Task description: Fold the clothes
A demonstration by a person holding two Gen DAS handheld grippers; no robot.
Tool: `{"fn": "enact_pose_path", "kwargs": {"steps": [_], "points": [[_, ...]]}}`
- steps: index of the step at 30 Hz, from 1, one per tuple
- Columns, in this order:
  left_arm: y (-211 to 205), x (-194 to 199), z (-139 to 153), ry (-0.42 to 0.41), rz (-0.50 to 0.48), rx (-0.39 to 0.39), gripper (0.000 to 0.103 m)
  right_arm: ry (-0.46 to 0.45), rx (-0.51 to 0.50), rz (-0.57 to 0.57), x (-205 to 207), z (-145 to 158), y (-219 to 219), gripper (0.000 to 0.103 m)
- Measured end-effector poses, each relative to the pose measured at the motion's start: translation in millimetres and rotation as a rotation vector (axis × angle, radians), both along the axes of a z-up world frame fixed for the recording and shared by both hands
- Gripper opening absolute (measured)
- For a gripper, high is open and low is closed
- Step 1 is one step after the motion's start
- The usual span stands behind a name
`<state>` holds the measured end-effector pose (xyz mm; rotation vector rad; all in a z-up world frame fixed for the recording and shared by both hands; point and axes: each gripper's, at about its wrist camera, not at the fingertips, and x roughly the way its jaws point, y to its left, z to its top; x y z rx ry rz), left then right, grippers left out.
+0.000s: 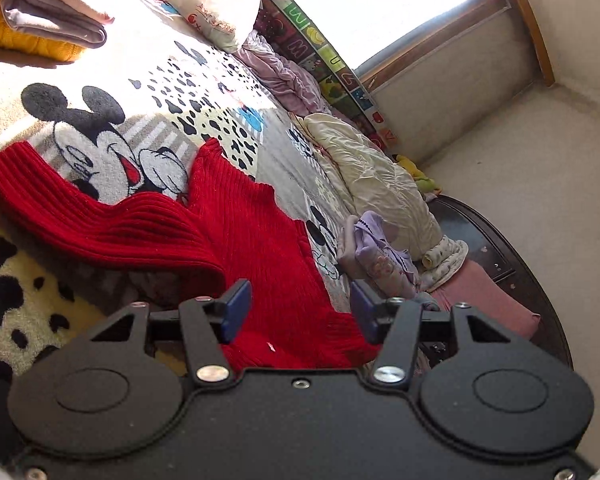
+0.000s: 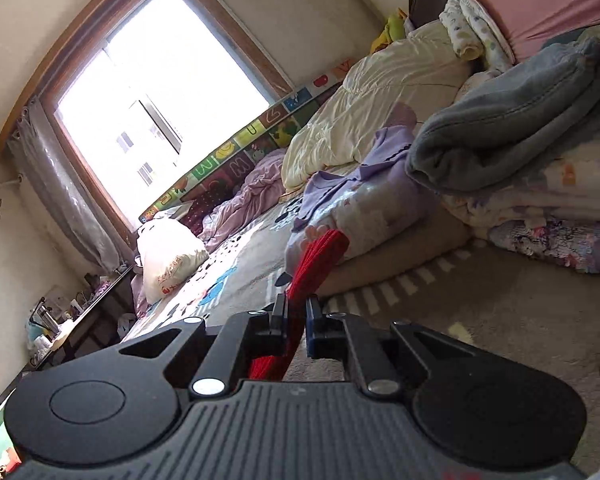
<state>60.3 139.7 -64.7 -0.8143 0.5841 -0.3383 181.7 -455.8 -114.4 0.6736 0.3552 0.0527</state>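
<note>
A red ribbed knit sweater [image 1: 236,220] lies spread on the Mickey Mouse blanket [image 1: 100,136] covering the bed. One sleeve is folded across toward the left. My left gripper [image 1: 298,304] is open, its blue pads hovering over the sweater's lower edge, holding nothing. In the right wrist view my right gripper [image 2: 298,312] is shut on a part of the red sweater [image 2: 318,256], which rises as a narrow strip from between the pads.
Folded towels and an orange knit [image 1: 40,12] lie at the far left. A white pillow [image 1: 220,4], a cream quilt [image 1: 376,176], purple clothes [image 1: 376,256] and a stack of folded laundry [image 2: 520,152] crowd the bed's window side. A window [image 2: 152,120] is behind.
</note>
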Motion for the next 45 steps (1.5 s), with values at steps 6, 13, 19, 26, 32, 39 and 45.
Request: {"fn": "enact_pose_path", "kwargs": {"steps": [6,13,19,26,32,39,45], "points": [[-6,-3,-3,0.053,0.030,0.034,0.056,0.153,0.023,-0.121,-23,-38,-15,0.015],[3,3,-22,0.213,0.173,0.060,0.056,0.089,-0.100,0.189,-23,-26,72,0.034],[43,0,-45,0.338,0.354,-0.031,0.056,0.071,-0.254,0.482,-12,-31,162,0.045],[87,12,-61,0.401,0.499,-0.056,0.057,0.094,-0.254,0.494,-28,-53,174,0.046],[97,32,-77,0.416,0.544,-0.047,0.057,0.080,-0.183,0.432,-28,-55,162,0.046],[90,67,-69,0.371,0.513,0.096,0.039,0.084,-0.076,0.382,-14,-66,148,0.046],[74,85,-49,0.287,0.432,0.300,0.009,0.077,-0.082,0.389,-9,-69,150,0.047]]}}
